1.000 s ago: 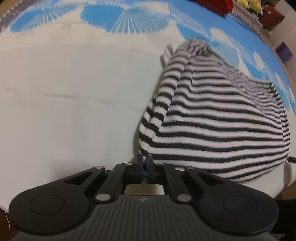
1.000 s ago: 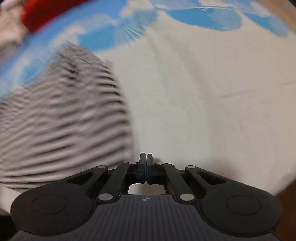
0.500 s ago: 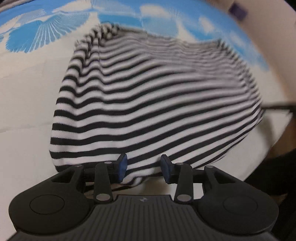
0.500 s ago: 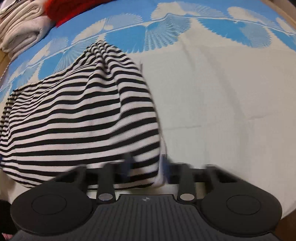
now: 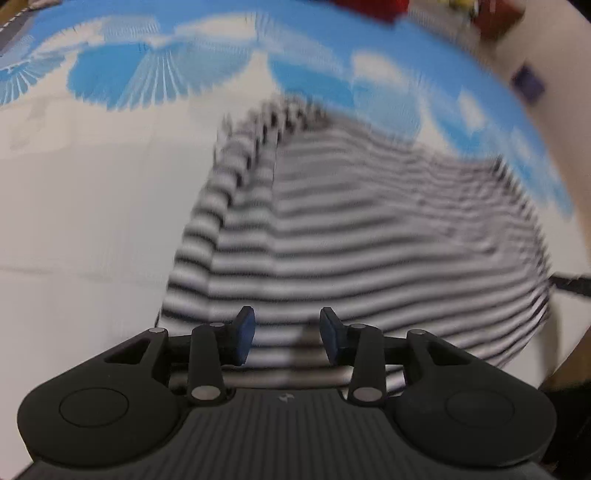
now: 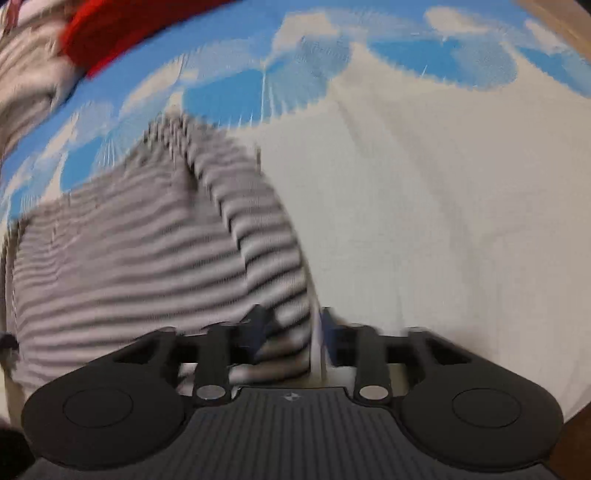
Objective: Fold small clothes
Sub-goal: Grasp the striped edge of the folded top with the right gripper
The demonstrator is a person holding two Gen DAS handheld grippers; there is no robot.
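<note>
A black-and-white striped garment (image 5: 369, 240) lies folded on a white cloth with blue fan prints (image 5: 92, 203). My left gripper (image 5: 287, 325) hovers open over the garment's near edge, and its blue pads (image 5: 243, 332) touch nothing. In the right wrist view the same garment (image 6: 147, 258) fills the left half. My right gripper (image 6: 291, 321) is over its near right corner with its jaws opening. The striped edge shows between its fingers, but the pads do not press on it. Both views are blurred by motion.
A red cloth (image 6: 129, 33) and a beige folded pile (image 6: 26, 74) lie at the far left in the right wrist view. The white cloth (image 6: 443, 184) stretches bare to the right of the garment. A brown edge (image 6: 572, 424) shows at the lower right.
Both grippers were shut a second ago and now stand apart. The left view has swung over the striped garment, and the right gripper has come over its near right corner.
</note>
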